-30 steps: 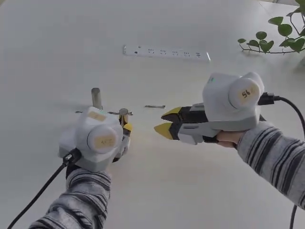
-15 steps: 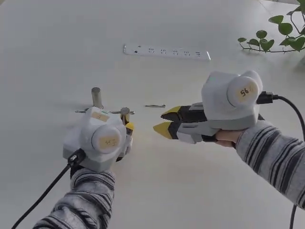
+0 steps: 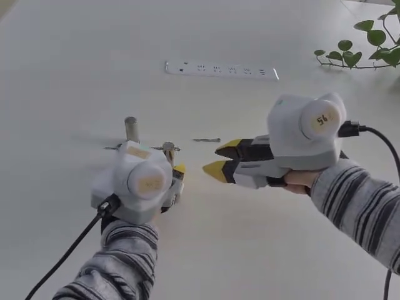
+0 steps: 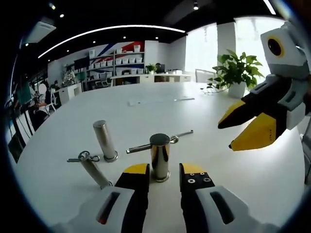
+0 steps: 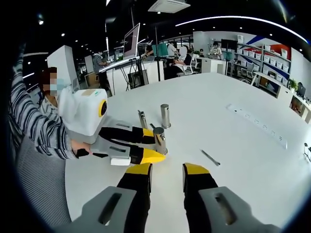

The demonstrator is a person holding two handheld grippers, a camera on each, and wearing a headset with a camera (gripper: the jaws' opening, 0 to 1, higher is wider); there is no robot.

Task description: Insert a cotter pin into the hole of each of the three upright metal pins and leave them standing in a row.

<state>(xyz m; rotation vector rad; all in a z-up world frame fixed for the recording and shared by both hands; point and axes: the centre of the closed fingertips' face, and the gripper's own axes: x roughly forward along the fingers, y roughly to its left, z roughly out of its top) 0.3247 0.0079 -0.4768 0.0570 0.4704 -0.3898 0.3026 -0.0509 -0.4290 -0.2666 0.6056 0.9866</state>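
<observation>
Although two of the three metal pins look served, the task reads as unfinished. Low in the middle of the left gripper view the centre pin (image 4: 160,154) stands upright with a cotter pin (image 4: 141,147) crossing at its head, seemingly through the hole. At lower left the leaning pin (image 4: 93,170) carries a ringed cotter (image 4: 83,156) near its top but tilts, though the fisheye bend may exaggerate that. Behind them the far pin (image 4: 105,141) stands bare. A loose cotter pin (image 3: 206,140) lies on the table (image 3: 250,250) at the centre of the head view, near the pins but apart from them.

The left gripper (image 4: 164,171) has its jaws partly apart on either side of the centre pin's foot, with a gap showing on one side, so it seems to clamp nothing. The right gripper (image 3: 215,159), at mid-right of the head view, is parted and empty, its tips aimed toward the pins.

Probably left to do: thread the loose cotter through the far pin, set the leaning one straight, and line up the row.

Room is generous — the power strip (image 3: 222,69) at upper middle and the plant (image 3: 369,44) in the upper right corner sit well apart, and no table edge is close. The only tight spot is the pin cluster itself.
</observation>
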